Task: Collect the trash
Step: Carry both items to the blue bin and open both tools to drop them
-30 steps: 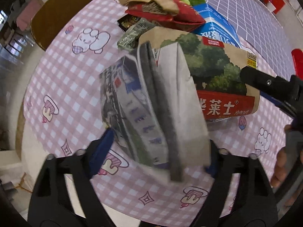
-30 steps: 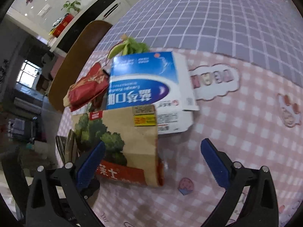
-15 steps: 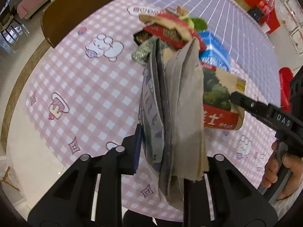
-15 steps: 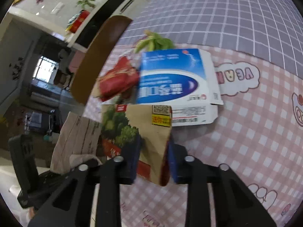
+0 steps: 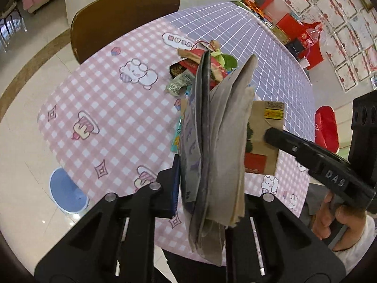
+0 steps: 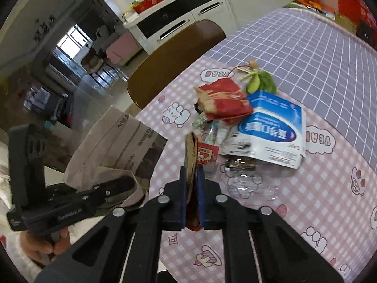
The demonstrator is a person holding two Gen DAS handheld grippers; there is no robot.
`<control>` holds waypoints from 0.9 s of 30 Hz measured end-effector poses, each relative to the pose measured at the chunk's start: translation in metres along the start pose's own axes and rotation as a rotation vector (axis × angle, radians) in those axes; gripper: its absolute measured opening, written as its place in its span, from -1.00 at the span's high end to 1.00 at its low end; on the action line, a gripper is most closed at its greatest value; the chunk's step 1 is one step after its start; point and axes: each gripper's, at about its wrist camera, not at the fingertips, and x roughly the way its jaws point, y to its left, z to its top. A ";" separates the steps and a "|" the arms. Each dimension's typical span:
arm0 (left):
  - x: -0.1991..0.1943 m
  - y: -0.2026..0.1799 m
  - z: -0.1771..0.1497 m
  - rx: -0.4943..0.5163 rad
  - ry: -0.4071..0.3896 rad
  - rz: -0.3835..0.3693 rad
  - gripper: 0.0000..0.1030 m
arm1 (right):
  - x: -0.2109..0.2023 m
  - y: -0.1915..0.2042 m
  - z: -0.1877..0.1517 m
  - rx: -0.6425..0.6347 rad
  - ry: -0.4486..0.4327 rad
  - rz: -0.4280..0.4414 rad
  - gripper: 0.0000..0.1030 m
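The left tool [image 5: 207,188] has just been closing and now pinches a flattened grey paper bag [image 5: 226,146] between its pads, the bag standing on edge and lifted off the worktop [image 5: 94,99]. Off to that tool's left, down on the floor, sits a blue bin [image 5: 67,194]; ahead of it and farther off is a brown chair back [image 5: 122,16].

To the right of the grey bag, the right tool [image 6: 192,195] has likewise just been closing and is clamped on a brown paper bag with a green tree print [image 5: 264,139], held up edge-on between its blue pads [image 6: 183,195]. A hand [image 5: 339,219] grips that tool's handle.

Ahead of the right tool, the rest of the trash lies on the pink checked cloth: a small red-and-white wrapper [image 6: 207,155] just beyond the fingertips, a crumpled red snack packet [image 6: 223,101] farther out, a blue-and-white carton [image 6: 271,132] to its right, green leaves [image 6: 259,82] behind that, and a clear plastic wrapper [image 6: 242,184] nearest on the right.
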 end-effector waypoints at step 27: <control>-0.084 0.308 -0.145 -0.467 0.014 0.119 0.71 | 0.165 0.300 -0.098 -0.393 0.257 0.121 0.86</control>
